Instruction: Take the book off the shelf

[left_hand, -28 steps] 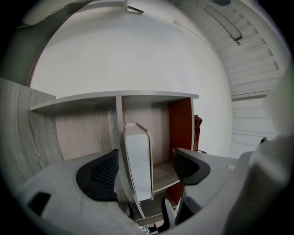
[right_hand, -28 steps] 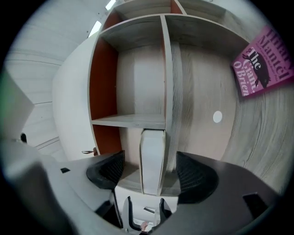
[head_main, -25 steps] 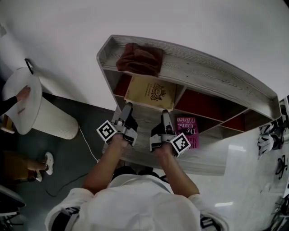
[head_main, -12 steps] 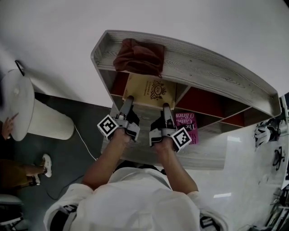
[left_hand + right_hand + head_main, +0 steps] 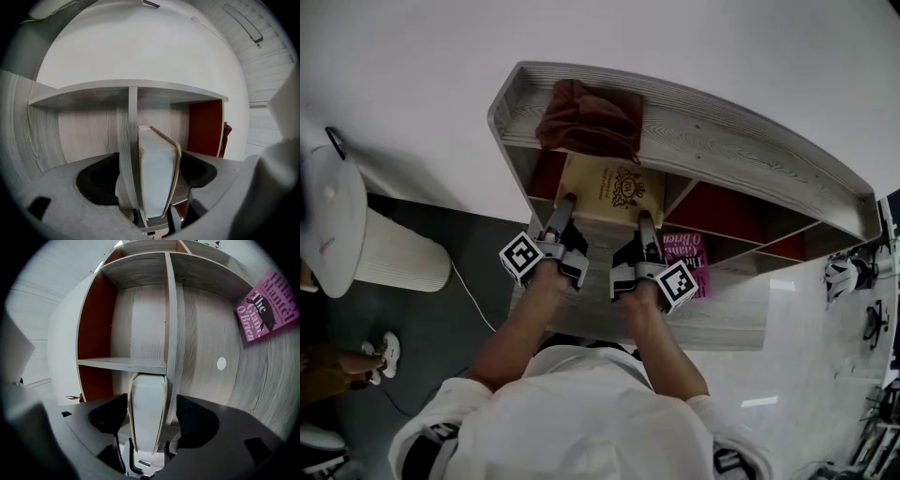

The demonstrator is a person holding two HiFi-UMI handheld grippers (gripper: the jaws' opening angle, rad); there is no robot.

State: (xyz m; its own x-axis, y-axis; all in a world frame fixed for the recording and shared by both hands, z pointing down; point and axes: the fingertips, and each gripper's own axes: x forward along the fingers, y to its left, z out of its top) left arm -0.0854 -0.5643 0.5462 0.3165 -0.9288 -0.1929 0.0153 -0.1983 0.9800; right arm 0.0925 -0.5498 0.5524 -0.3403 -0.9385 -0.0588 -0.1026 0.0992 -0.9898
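1. Your left gripper [image 5: 564, 204] has just been opening its jaws. They stand wide with the tan book [image 5: 612, 190] between them, a gap on either side.
2. Your right gripper [image 5: 644, 222] has also just been opening, jaws apart astride the same book, pads off it.
3. The book sits in the shelf's [image 5: 741, 150] left compartment, under the top board where a brown cloth [image 5: 589, 120] lies.
4. A pink book [image 5: 688, 259] shows just right of your right gripper.
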